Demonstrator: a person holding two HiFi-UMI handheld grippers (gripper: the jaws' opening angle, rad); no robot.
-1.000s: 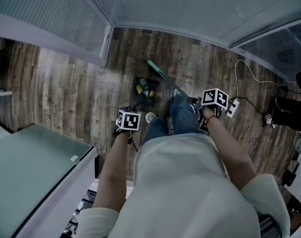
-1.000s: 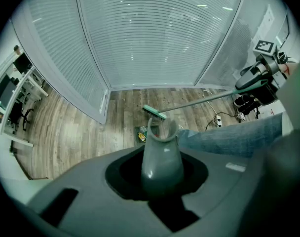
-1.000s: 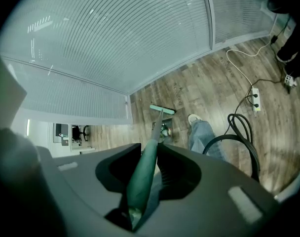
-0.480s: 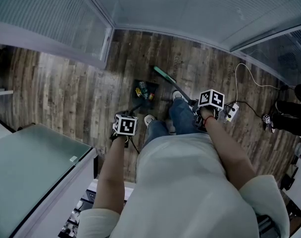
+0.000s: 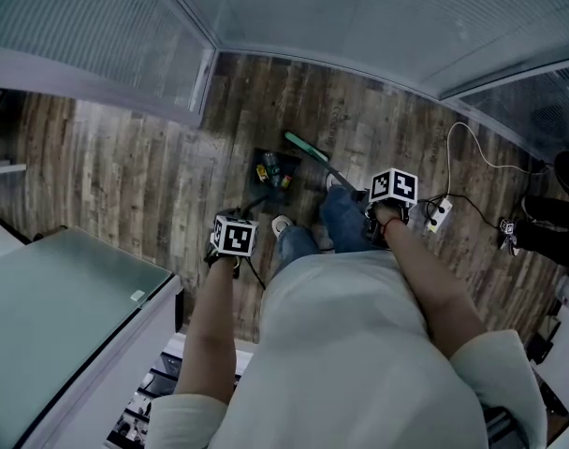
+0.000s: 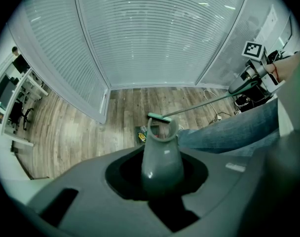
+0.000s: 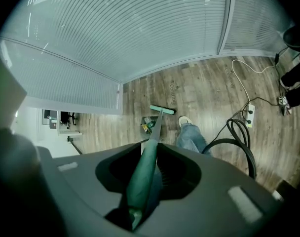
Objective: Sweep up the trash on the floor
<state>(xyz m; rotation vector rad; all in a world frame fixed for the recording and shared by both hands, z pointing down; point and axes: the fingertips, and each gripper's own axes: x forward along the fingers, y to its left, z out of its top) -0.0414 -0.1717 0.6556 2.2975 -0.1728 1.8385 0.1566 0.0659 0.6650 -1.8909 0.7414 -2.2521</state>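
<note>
1. two grippers were seen clamped: the left gripper (image 6: 162, 184) on the grey dustpan handle (image 6: 161, 154), the right gripper (image 7: 144, 191) on the green broom handle (image 7: 149, 162).
2. the dustpan (image 5: 273, 171), with trash (image 5: 264, 169) in it, was set on the wood floor (image 5: 125, 157), the broom head (image 5: 303, 145) just beside it.
3. both grips were hidden beneath the marker cubes in the head view; they were made plain by the gripper views.

Both bare forearms reached down in front of the person's torso, the right gripper (image 5: 389, 195) held slightly further forward than the left gripper (image 5: 235, 239). The left jaws were clamped on a grey dustpan handle (image 6: 161, 157), the right jaws on a green broom handle (image 7: 145, 174).
</note>
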